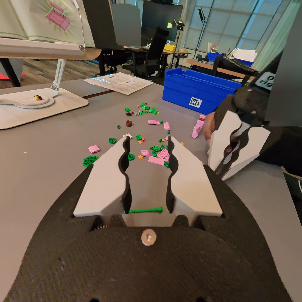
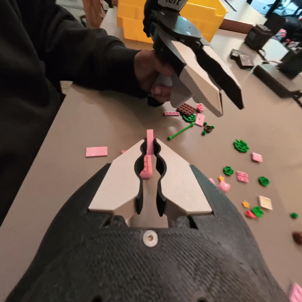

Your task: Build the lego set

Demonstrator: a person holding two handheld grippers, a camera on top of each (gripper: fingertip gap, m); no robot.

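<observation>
Pink tile [image 2: 149,142] pinched in right jaws; left agape.

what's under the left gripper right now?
Under the open left gripper: bare grey table and a thin green rod lying across between the fingers. Pink and green pieces lie near the tips. Anything beneath the black body is hidden.

Office-type lab workspace. Grey table [image 1: 49,147] with a blue bin [image 1: 196,88] and a yellow bin [image 2: 135,21]; behind it, desks [image 1: 171,51], an office chair [image 1: 152,54], a dark monitor [image 1: 161,21], light stands [image 1: 201,24] and large windows [image 1: 228,24].
</observation>
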